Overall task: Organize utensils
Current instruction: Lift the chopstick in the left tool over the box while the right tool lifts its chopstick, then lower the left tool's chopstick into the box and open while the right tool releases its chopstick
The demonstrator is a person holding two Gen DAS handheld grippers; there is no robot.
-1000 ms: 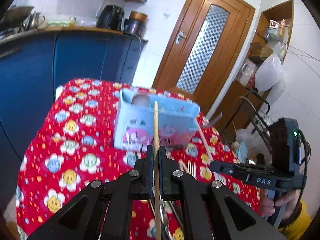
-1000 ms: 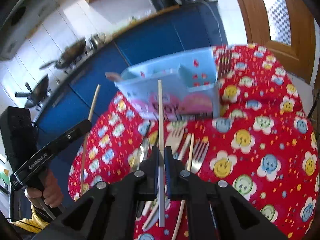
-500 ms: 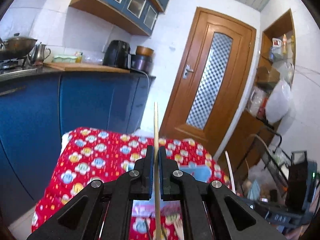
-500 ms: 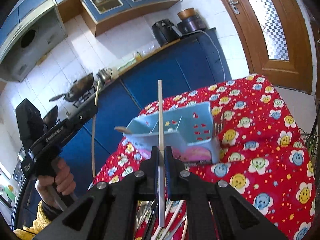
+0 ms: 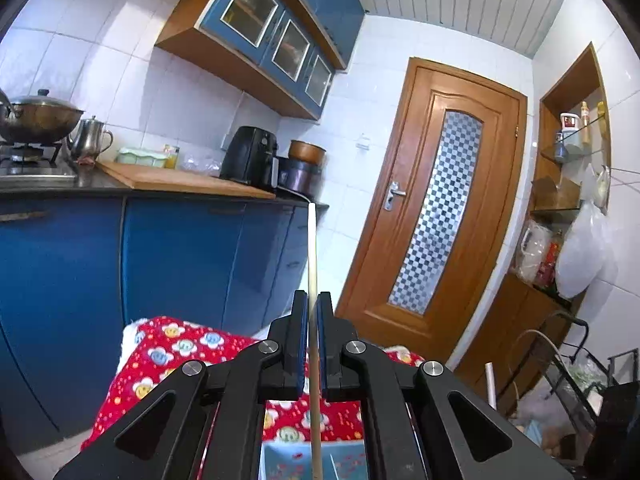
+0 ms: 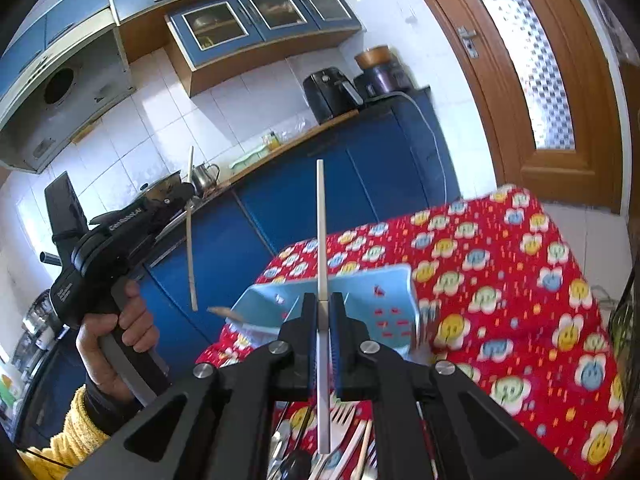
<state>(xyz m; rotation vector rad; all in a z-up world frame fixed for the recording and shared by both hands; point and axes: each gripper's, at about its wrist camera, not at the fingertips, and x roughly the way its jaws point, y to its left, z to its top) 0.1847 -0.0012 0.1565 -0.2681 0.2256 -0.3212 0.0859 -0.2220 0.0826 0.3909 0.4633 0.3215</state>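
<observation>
My left gripper (image 5: 312, 300) is shut on a pale wooden chopstick (image 5: 312, 248), held upright and high above the table; it also shows in the right wrist view (image 6: 190, 232). My right gripper (image 6: 324, 300) is shut on a white chopstick (image 6: 320, 232), raised over the light blue utensil holder (image 6: 384, 292), which has red cut-outs and inner dividers. The holder's top shows below the left gripper (image 5: 348, 460). Forks and other cutlery (image 6: 340, 428) lie on the cloth under the right gripper.
The table wears a red smiley-flower cloth (image 6: 520, 280). Blue kitchen cabinets (image 5: 160, 272) with a counter, kettle and air fryer (image 5: 250, 158) stand behind. A wooden door (image 5: 436, 232) and shelving (image 5: 568, 184) are to the right.
Both grippers have risen and tilted upward with their chopsticks. The holder and cloth have dropped low in both views; the left gripper now stands higher beside the right one.
</observation>
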